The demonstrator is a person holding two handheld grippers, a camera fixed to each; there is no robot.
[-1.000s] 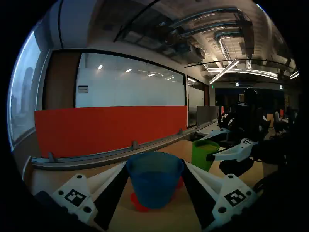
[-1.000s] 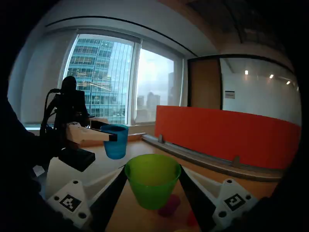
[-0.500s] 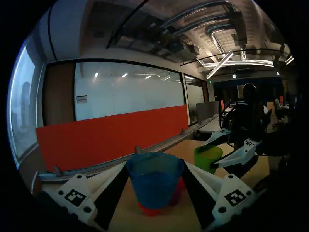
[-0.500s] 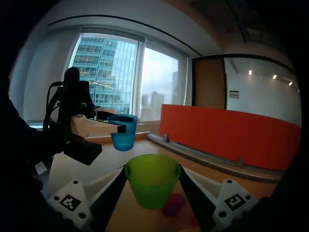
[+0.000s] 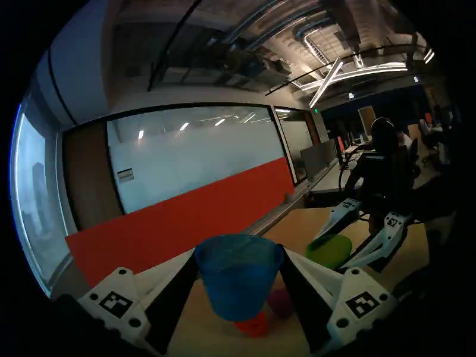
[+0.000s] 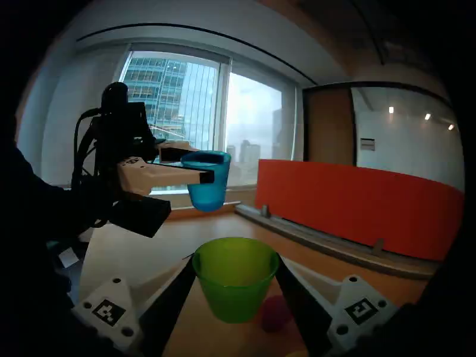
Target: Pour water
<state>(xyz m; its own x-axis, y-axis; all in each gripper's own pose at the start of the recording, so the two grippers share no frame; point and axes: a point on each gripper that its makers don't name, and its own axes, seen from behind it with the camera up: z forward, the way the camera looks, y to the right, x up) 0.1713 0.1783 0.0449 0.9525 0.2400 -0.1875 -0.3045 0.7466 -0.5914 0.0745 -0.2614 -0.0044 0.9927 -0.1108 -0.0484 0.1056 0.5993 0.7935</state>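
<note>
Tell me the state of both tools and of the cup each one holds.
blue cup: gripped, held above the desk, roughly upright.
green cup: gripped, upright, looks empty.
left tool: shut on the blue cup.
right tool: shut on the green cup.

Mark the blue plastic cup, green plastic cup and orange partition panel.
blue plastic cup (image 5: 239,284): left gripper view, front wall.
green plastic cup (image 6: 235,290): right gripper view, front wall.
orange partition panel (image 6: 369,205): right gripper view, flat face.
</note>
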